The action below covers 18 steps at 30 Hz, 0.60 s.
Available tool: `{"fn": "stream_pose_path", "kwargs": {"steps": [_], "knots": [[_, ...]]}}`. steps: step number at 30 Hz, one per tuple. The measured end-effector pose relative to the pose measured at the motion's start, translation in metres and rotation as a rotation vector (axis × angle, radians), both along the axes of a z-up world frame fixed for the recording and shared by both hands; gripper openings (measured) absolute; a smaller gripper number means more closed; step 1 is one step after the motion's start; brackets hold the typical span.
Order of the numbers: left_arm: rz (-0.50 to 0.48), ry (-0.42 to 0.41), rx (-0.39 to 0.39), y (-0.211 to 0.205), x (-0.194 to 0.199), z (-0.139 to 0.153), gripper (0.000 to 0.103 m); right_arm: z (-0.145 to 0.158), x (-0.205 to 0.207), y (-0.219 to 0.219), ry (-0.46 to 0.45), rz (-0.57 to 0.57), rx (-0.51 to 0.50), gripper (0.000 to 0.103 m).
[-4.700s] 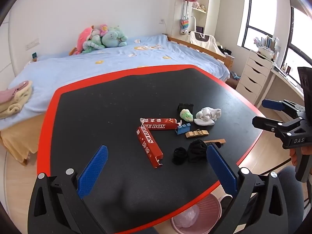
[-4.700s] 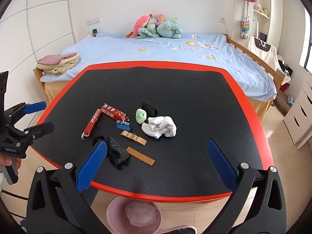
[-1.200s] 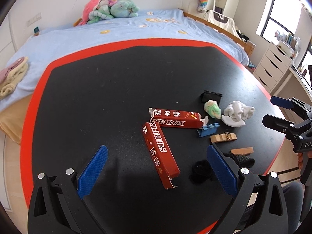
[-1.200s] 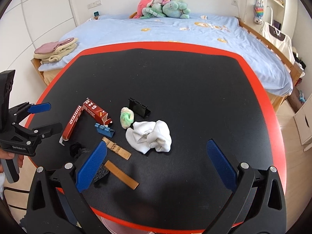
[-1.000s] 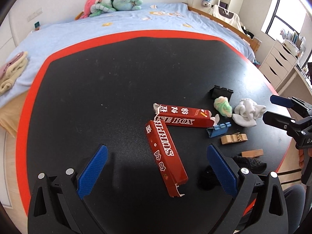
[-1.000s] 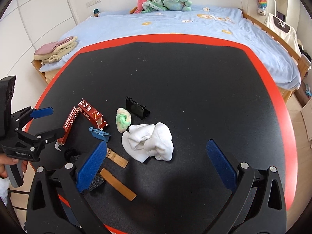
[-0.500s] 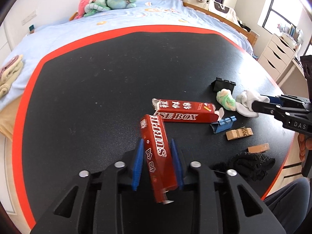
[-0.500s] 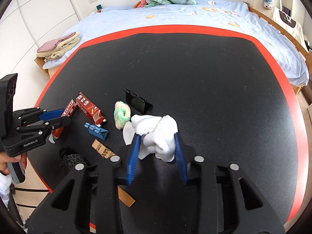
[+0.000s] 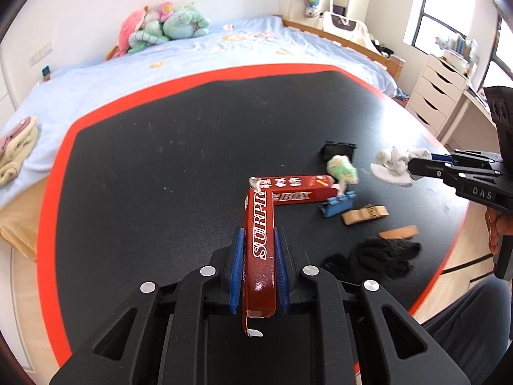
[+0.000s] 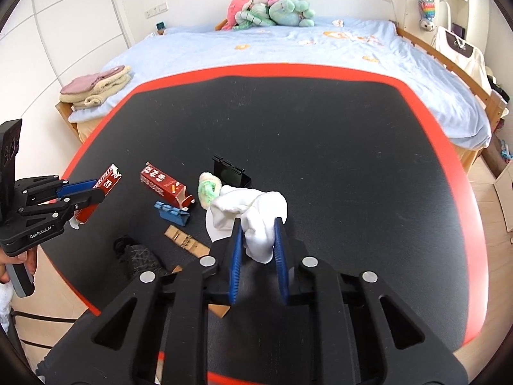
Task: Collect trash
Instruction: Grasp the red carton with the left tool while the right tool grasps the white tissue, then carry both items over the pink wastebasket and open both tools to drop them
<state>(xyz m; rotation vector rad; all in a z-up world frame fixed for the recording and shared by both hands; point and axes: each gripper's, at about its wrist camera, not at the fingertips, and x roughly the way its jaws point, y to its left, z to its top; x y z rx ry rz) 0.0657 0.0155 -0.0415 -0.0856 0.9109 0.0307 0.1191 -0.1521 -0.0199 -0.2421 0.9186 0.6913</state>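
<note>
My left gripper [image 9: 258,234] is shut on a long red "SURPRISE" box [image 9: 259,205], its blue pads pressing both long sides, jaws still closing. The box's far end lies over a second red box [image 9: 295,189] on the black table. In the right wrist view the left gripper [image 10: 93,192] holds that box at the table's left edge. My right gripper [image 10: 257,224] is shut on a crumpled white wad [image 10: 253,208], jaws still closing. The left wrist view shows the right gripper [image 9: 416,165] with the wad [image 9: 392,166] at its tips.
Around the boxes lie a green-white wad [image 9: 341,168], a black clip [image 9: 338,150], a blue clip [image 9: 336,203], two brown strips [image 9: 364,215] and a black mesh cloth [image 9: 381,256]. The table's red rim [image 9: 449,256] is close on the right. A bed [image 10: 320,48] stands behind.
Both grippers went from wide open to shut. The left took hold of the red box, the right the white wad, and both have moved a little with their loads.
</note>
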Motion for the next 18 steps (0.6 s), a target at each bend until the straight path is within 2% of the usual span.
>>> {"fn": "stream_pose_path", "kwargs": {"steps": [5,11,18], "knots": [[-0.040,-0.036,-0.005,-0.011,-0.014,0.015,0.018,0.016,-0.022,-0.013,-0.052,-0.008,-0.002,0.018],[-0.109,-0.072,0.003,-0.032,-0.035,0.028,0.018,0.035,-0.054,-0.031,-0.082,-0.004,0.043,0.018],[-0.156,-0.084,-0.046,-0.049,-0.059,0.028,0.018,0.051,-0.104,-0.049,-0.120,0.030,0.071,0.018]]}}
